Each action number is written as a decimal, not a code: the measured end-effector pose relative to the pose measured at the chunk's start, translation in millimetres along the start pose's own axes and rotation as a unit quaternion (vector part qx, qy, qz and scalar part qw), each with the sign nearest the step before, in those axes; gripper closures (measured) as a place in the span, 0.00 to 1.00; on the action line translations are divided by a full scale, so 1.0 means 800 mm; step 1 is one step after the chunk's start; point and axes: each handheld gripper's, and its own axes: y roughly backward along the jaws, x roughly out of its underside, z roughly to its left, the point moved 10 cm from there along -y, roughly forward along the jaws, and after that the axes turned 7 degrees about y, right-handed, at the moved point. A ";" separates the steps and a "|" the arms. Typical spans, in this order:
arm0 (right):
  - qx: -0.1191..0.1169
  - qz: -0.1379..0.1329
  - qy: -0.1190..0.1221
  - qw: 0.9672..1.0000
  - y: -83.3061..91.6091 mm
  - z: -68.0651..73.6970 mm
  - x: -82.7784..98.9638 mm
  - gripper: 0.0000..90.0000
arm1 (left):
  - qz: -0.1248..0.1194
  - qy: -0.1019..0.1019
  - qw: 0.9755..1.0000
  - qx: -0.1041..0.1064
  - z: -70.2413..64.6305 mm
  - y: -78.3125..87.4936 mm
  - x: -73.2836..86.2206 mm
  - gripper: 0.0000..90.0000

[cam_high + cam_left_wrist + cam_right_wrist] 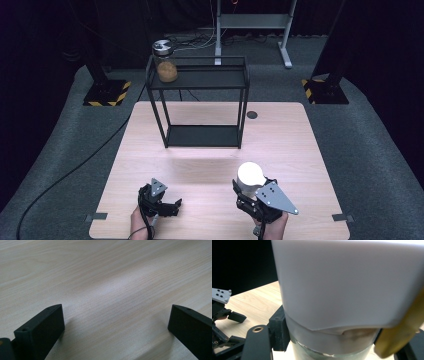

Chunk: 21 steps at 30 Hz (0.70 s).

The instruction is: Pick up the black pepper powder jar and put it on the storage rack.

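A glass jar with a wide white lid (250, 174) stands upright at the table's front right. My right gripper (249, 192) is shut on it, one jaw on each side of the glass just below the lid. In the right gripper view the white lid (347, 282) looms close and the glass body (329, 350) sits between the black jaws. My left gripper (173, 208) rests low at the front left, apart from the jar. Its jaws (116, 315) stand wide open over bare wood with nothing between them.
A black two-tier metal rack (200, 80) stands at the far middle of the wooden table (210, 160). On its top shelf, at the left end, is a second jar (165, 62) with brown contents. A yellowish piece (402, 335) shows beside the right jaw.
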 end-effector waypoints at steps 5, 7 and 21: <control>0.000 0.001 0.002 1.000 -0.002 -0.002 -0.003 0.33 | 0.001 -0.001 1.000 0.000 0.000 0.000 0.000 0.00; 0.001 0.003 0.001 1.000 -0.003 -0.004 -0.004 0.33 | 0.001 0.000 1.000 0.000 0.000 0.000 0.000 0.00; 0.004 0.002 0.005 1.000 -0.008 -0.014 -0.015 0.33 | 0.000 -0.001 1.000 -0.001 0.000 0.000 0.000 0.00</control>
